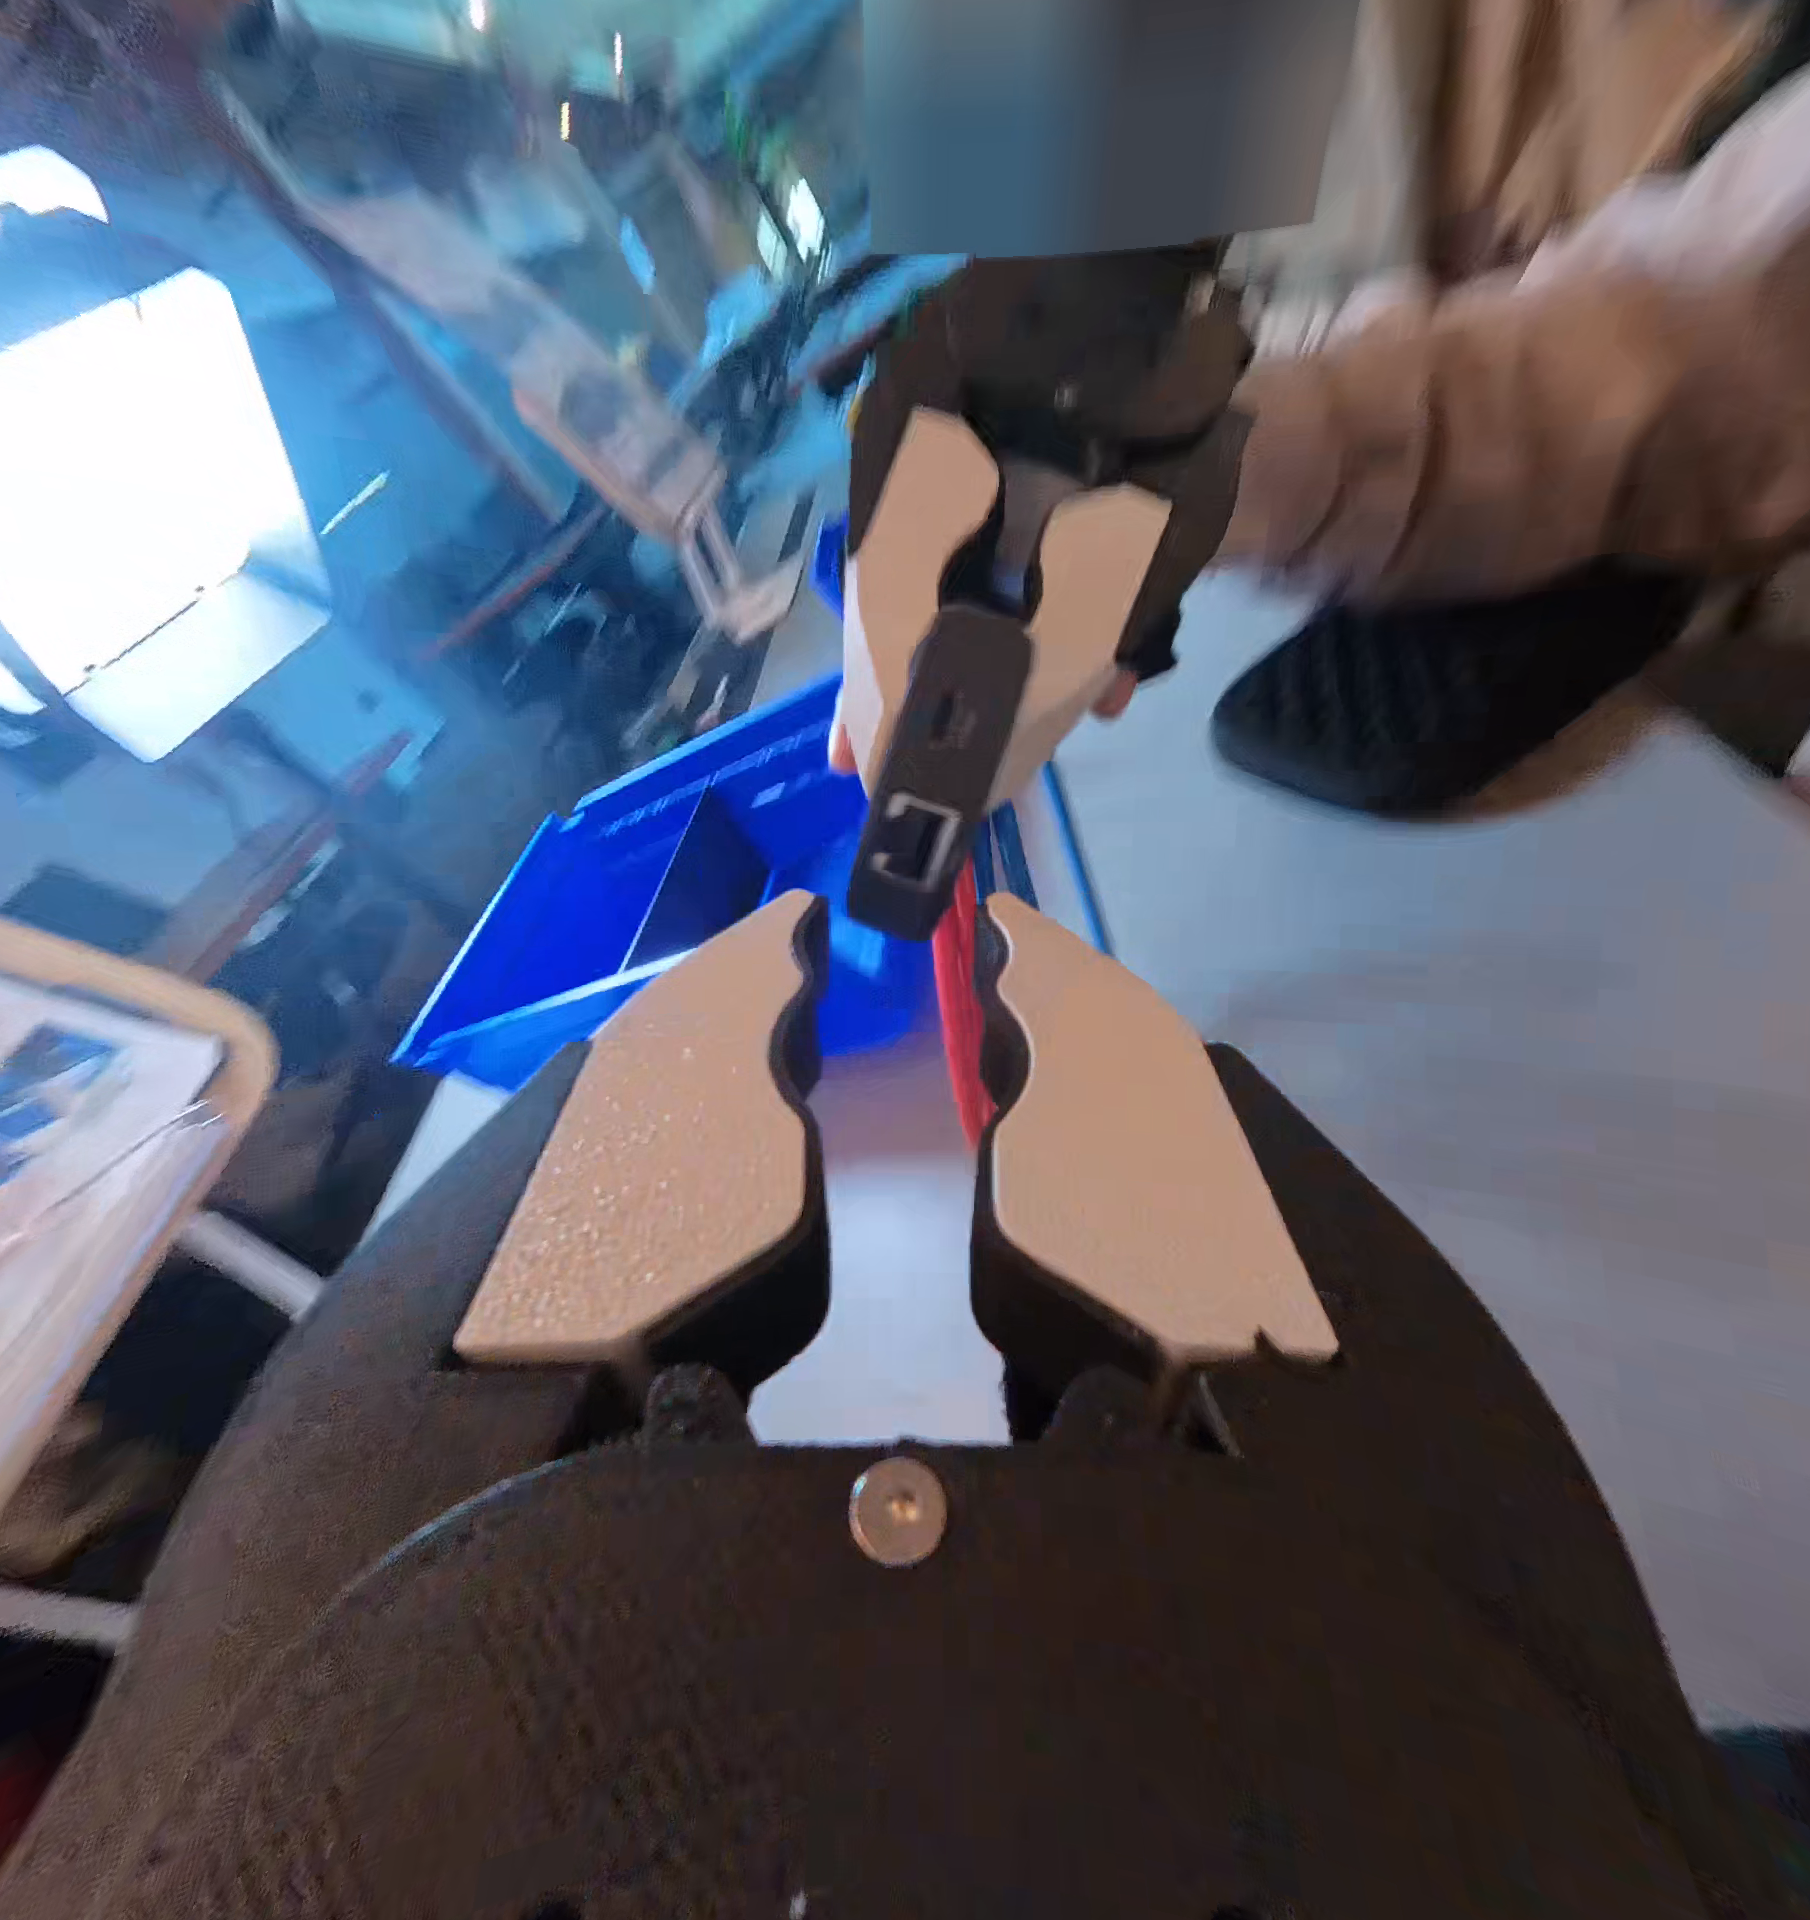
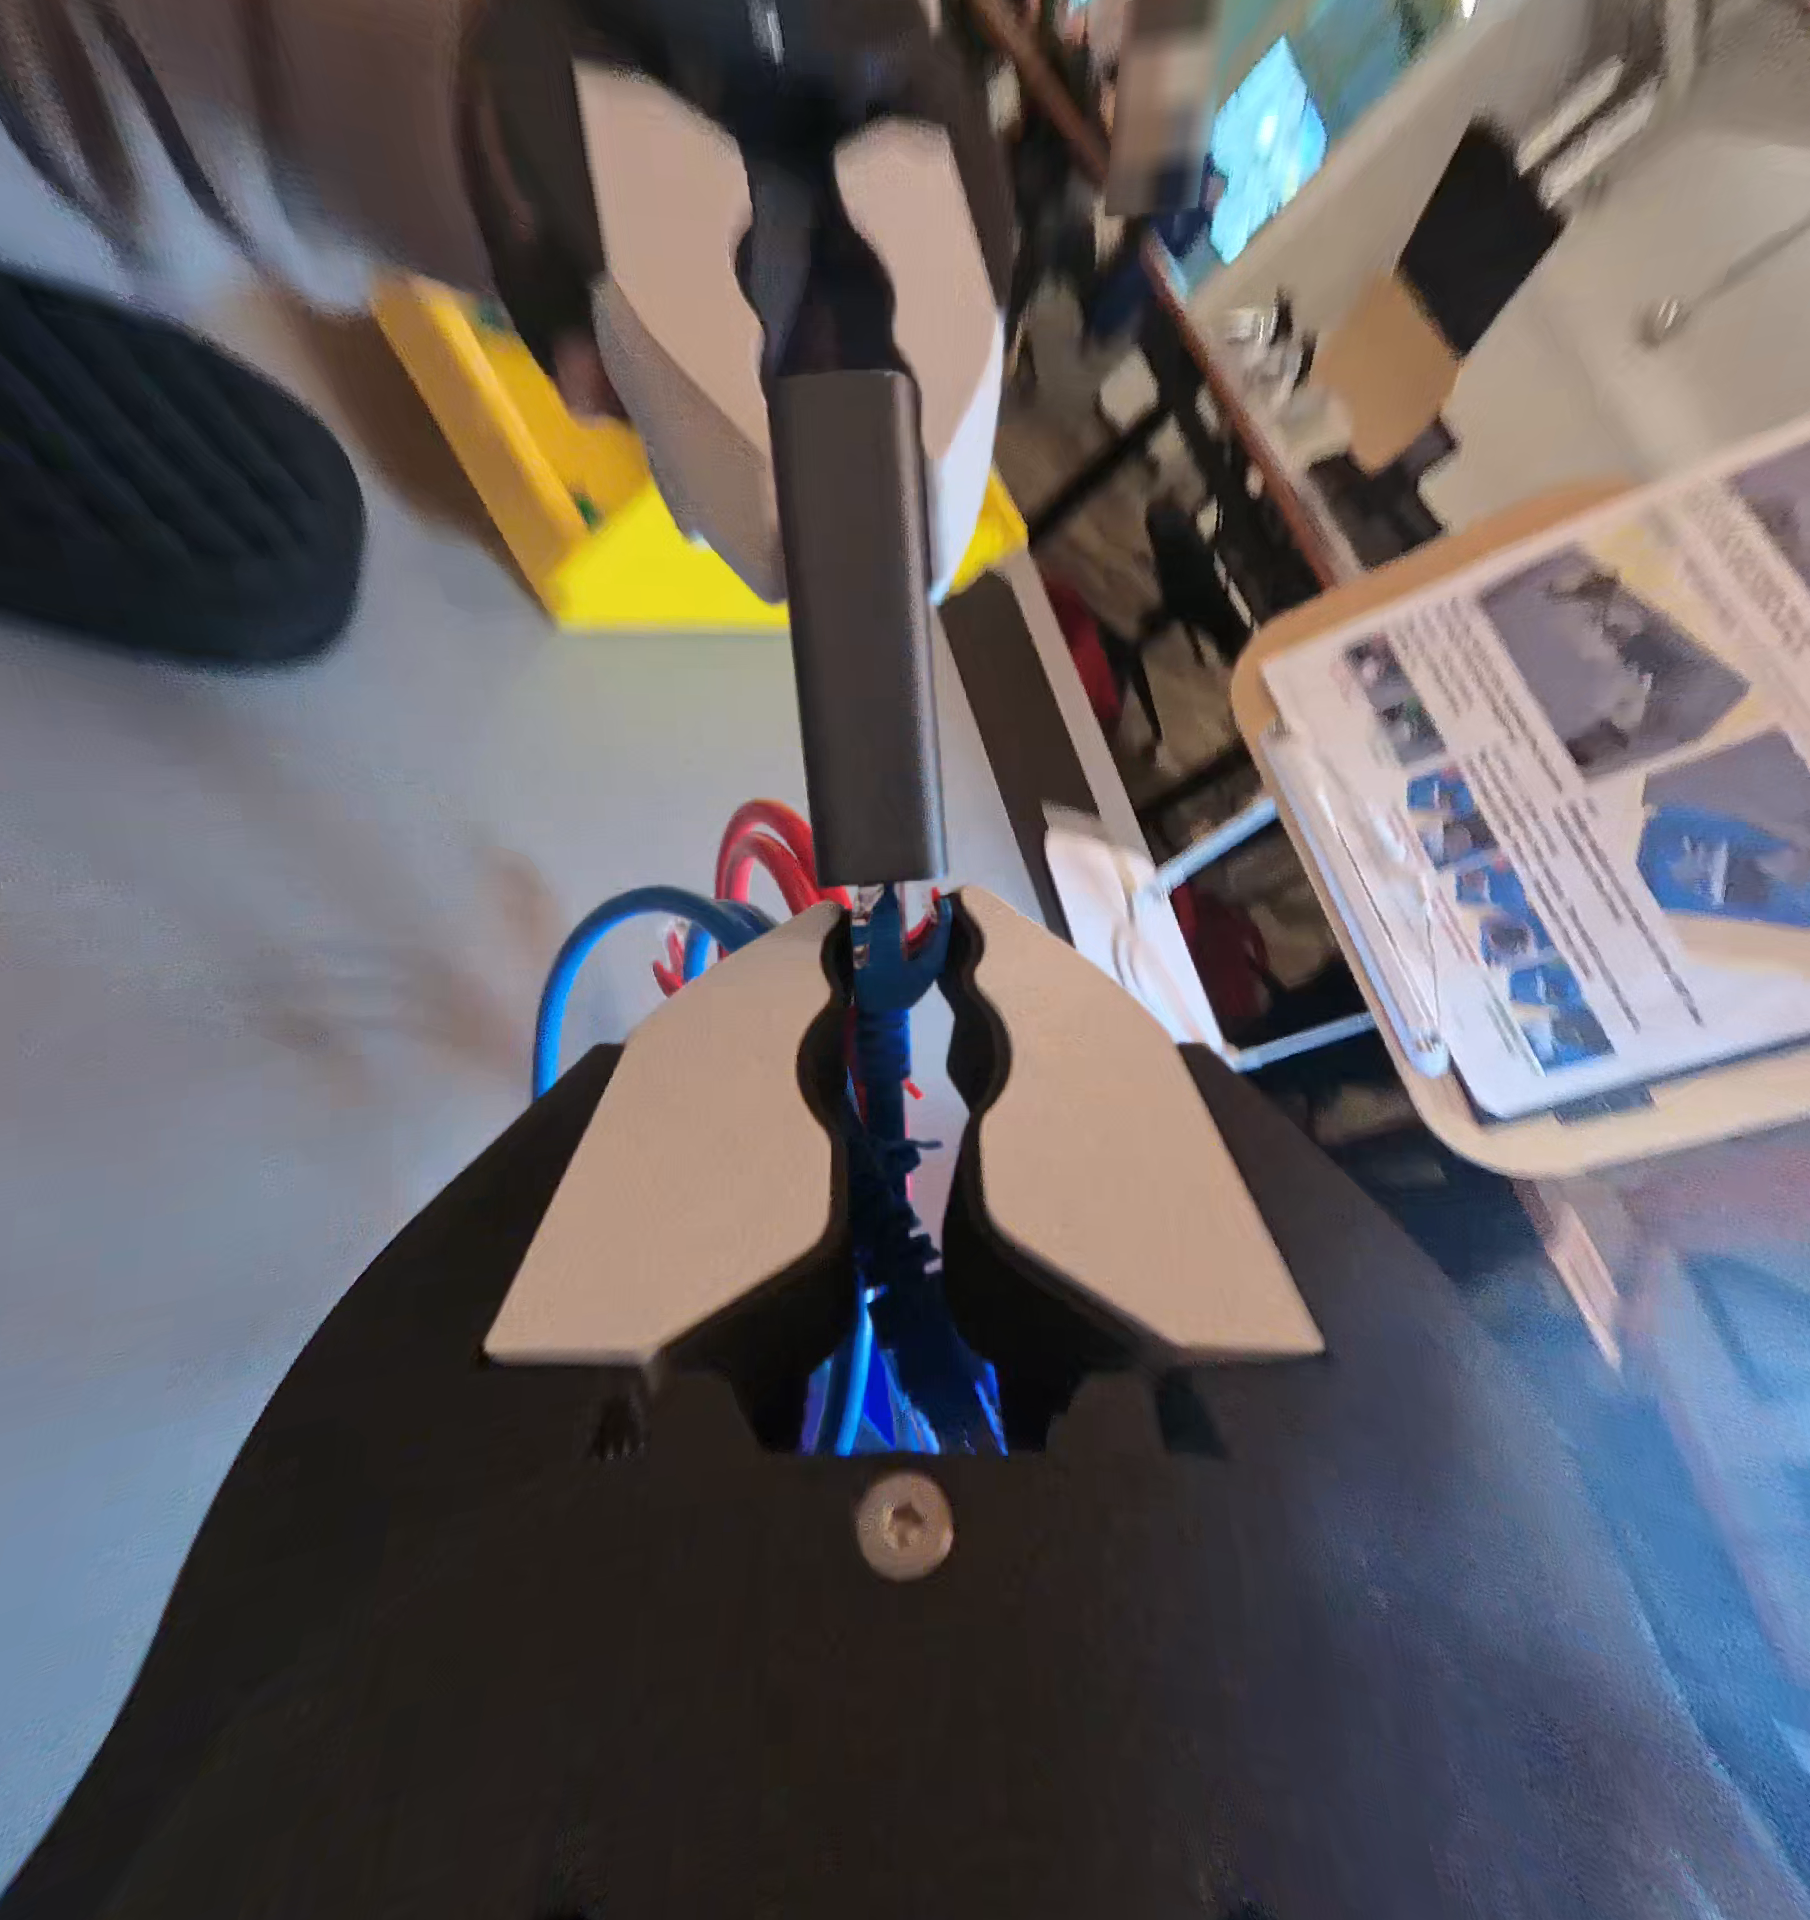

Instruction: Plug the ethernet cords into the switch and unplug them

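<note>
The black switch (image 1: 932,748) hangs in the air between my two grippers, with an open port on its side. My left gripper (image 1: 903,909) is shut on one end of the switch. It shows at the far end in the right wrist view (image 2: 849,468). My right gripper (image 2: 896,909) is shut on the boot of a blue ethernet cord (image 2: 885,997). The cord's clear plug sits at the near end of the switch (image 2: 865,644). A red cord (image 1: 968,997) runs by my left gripper's right finger. More red cord (image 2: 766,852) and blue cord (image 2: 610,935) loop on the table below.
The white table (image 1: 1400,1143) holds a blue bin (image 1: 620,935), a yellow bin (image 2: 589,520) and a black mesh-covered object (image 2: 122,468). A board with printed sheets (image 2: 1607,779) stands just off the table edge. A person's sleeved arm (image 1: 1555,416) holds the right gripper.
</note>
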### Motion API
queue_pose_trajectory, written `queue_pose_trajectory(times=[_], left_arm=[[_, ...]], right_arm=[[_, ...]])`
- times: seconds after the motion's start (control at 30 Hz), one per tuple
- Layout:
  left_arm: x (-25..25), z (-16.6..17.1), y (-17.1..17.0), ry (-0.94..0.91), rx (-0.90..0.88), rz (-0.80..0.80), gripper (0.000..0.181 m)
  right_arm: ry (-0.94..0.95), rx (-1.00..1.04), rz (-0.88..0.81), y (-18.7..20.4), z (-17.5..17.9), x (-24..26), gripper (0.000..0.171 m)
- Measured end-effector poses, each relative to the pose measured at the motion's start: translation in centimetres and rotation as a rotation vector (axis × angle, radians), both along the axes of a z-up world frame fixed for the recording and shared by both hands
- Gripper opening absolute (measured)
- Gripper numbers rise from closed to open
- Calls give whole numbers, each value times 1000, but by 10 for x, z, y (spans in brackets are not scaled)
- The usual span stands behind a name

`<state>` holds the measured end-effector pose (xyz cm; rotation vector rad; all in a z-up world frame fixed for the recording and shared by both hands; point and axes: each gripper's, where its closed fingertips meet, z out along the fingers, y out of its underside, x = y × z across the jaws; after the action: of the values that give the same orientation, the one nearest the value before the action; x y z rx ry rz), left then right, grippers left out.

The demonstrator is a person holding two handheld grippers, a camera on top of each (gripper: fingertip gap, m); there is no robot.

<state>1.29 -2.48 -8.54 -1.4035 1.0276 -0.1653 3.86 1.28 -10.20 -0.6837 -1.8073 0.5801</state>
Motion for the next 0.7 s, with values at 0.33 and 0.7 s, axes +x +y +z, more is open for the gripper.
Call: queue_pose_trajectory(times=[0.33,0.7], left_arm=[[4,-46,-5,381,170,244,22],[-24,-40,-26,96,249,323,22]], right_arm=[[-71,140,-12,-24,-34,-16,17],[104,-122,66,4,27,34,45]])
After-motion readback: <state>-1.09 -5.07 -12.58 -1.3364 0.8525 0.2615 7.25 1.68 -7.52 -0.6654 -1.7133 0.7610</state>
